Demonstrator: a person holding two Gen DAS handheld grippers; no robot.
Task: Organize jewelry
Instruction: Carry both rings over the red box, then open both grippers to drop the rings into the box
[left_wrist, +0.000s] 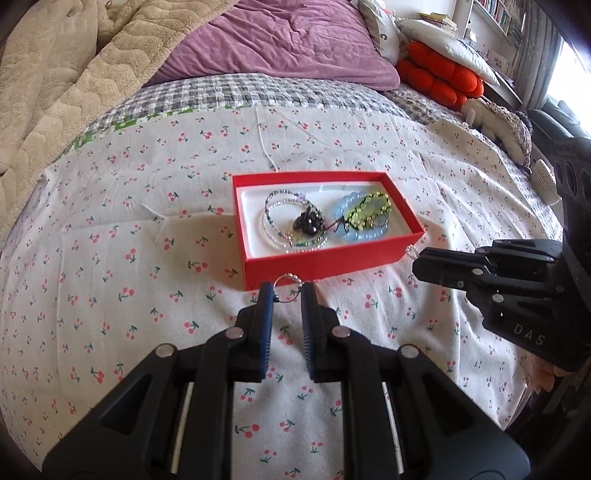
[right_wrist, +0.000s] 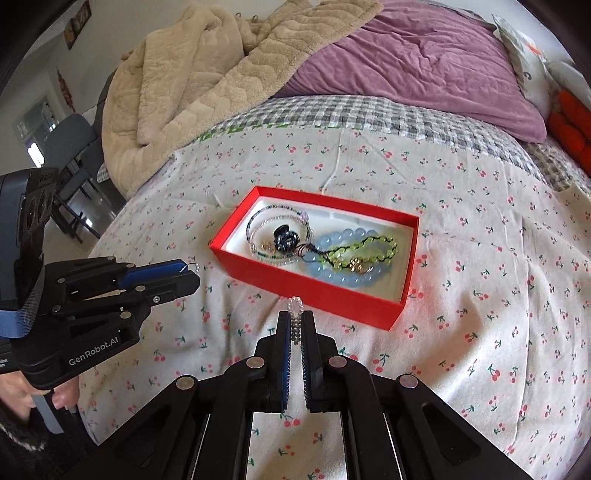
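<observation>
1. Holding a small beaded earring (right_wrist: 294, 317), the right gripper (right_wrist: 294, 325) has its fingers pressed together on it, so the round bead cluster sticks out past the tips, just before the near long wall of the red box (right_wrist: 314, 291).
2. The left gripper (left_wrist: 287, 295) carries a thin wire hoop with beads (left_wrist: 290, 282). Its fingers stand a little apart; the hoop spans the tips, and I cannot tell if it is truly pinched or only hooked.
3. The box lies on the cherry-print sheet (left_wrist: 110, 258), near the middle of the bed. Inside are a clear bead strand (left_wrist: 275, 225), a dark cluster (left_wrist: 308, 221), a blue bead bracelet (left_wrist: 354, 229) and a green woven bracelet (left_wrist: 369, 210).
4. I judge both pieces are held at the tips so they can fall freely into the box when it is reached.
</observation>
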